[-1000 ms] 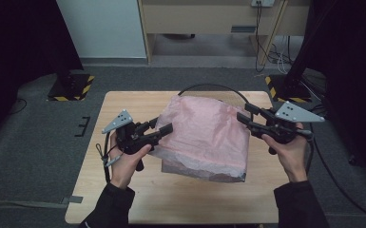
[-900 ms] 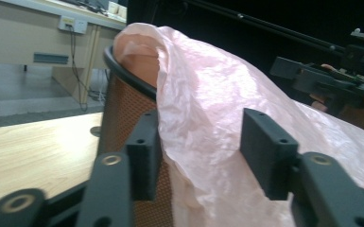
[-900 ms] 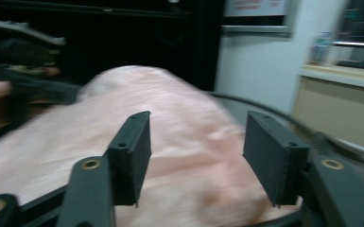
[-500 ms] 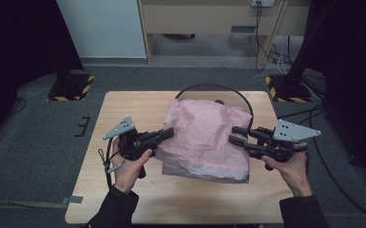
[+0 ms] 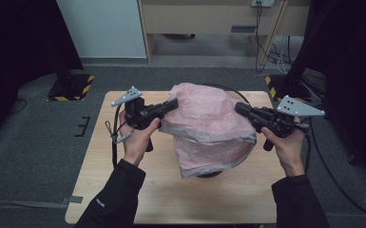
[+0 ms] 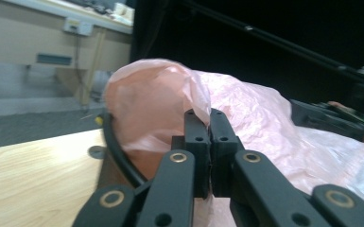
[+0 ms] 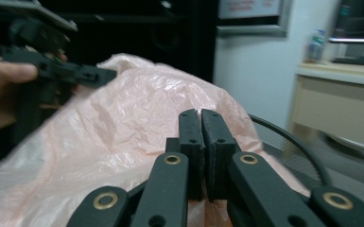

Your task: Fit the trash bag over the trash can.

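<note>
- The pink plastic bag (image 5: 204, 126) is draped over the black mesh bin (image 7: 288, 151), at the table (image 5: 123, 190) centre.
- Left gripper (image 5: 171, 104) and right gripper (image 5: 240, 108): each has just clamped the bag film, on opposite sides of the bin.
- Lift evenly; keep the film taut and clear of the bin rim to avoid tearing.

The pink plastic bag (image 5: 204, 121) drapes over a dark round thing (image 5: 209, 174), leaving just a sliver at its lower edge and a black rim (image 6: 116, 146) showing. What it is cannot be told. The shelf items (image 7: 316, 43) are blurred.
</note>
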